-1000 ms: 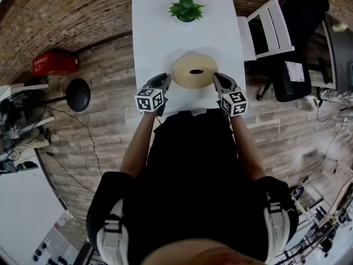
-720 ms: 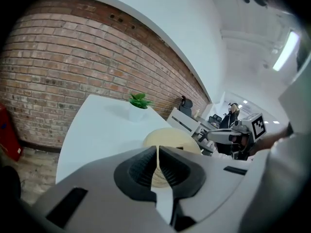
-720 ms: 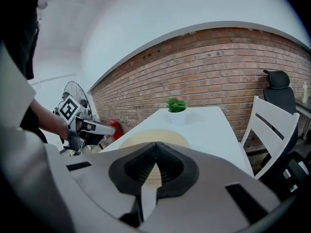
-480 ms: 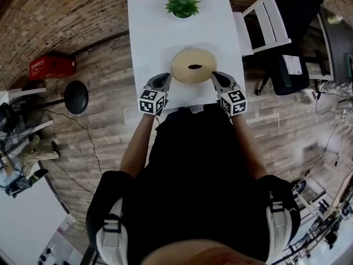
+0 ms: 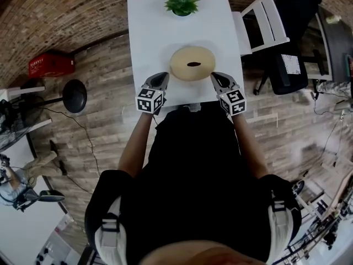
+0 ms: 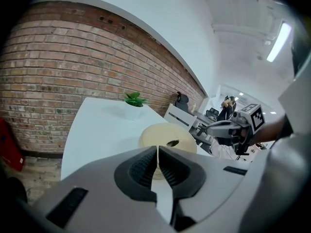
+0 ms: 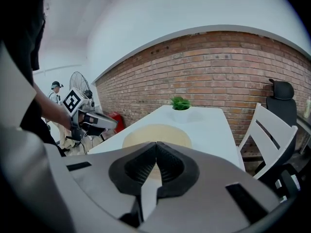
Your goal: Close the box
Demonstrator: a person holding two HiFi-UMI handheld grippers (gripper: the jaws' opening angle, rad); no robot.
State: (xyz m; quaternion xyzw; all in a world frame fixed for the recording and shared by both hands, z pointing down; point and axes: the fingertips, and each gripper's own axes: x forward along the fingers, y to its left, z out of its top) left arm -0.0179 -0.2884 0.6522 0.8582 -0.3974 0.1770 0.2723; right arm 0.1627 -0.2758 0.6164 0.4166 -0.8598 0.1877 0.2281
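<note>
The round beige box, with a dark oval slot in its top, sits on the near half of the white table, well short of the potted green plant at the far end. The left claw has its jaws pressed together with nothing between them and hovers just beside the box's near left edge. The right claw is likewise closed and empty just off the box's near right edge, so the box lies between the two without either visibly touching it.
</note>
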